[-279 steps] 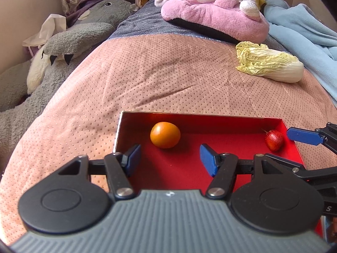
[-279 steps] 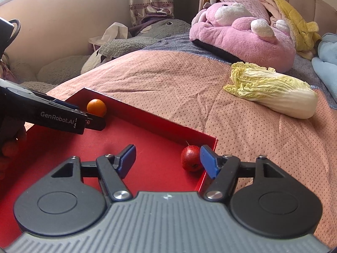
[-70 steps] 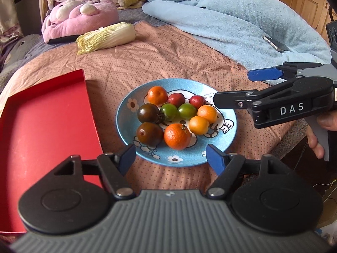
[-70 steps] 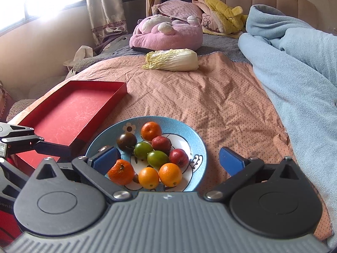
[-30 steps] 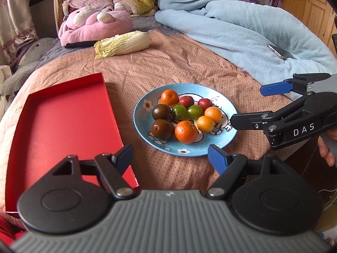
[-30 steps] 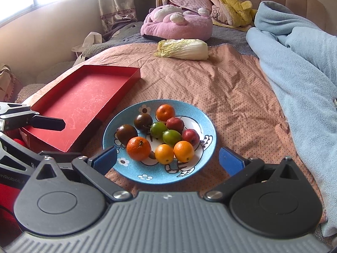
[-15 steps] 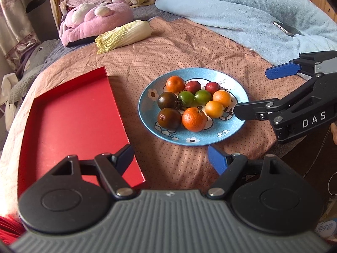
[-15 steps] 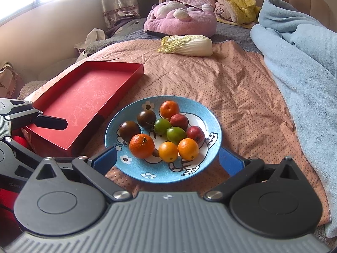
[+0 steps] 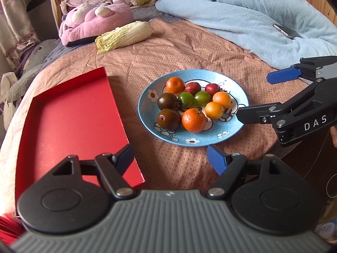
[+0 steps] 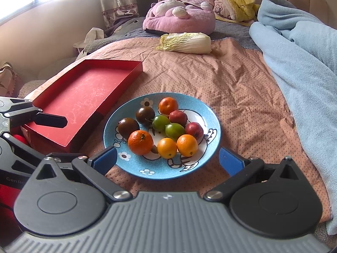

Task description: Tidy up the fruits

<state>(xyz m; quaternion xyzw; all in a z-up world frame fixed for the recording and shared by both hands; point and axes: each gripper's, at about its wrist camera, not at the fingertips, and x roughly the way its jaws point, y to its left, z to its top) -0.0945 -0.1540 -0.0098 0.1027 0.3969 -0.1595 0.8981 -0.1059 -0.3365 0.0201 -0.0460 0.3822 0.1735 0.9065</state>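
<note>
The tray's (image 9: pixel 69 122) near corner lies behind the left claw (image 9: pixel 170 155) in the left wrist view, and the right claw's (image 10: pixel 167 158) body covers the plate's (image 10: pixel 134 166) near rim in the right wrist view. The person shows only as a fingertip (image 9: pixel 333 136) cut by the frame edge. A red object (image 10: pixel 20 139) beside the tray is mostly hidden, and the label (image 9: pixel 323 229) at bottom right is too blurred to read.
</note>
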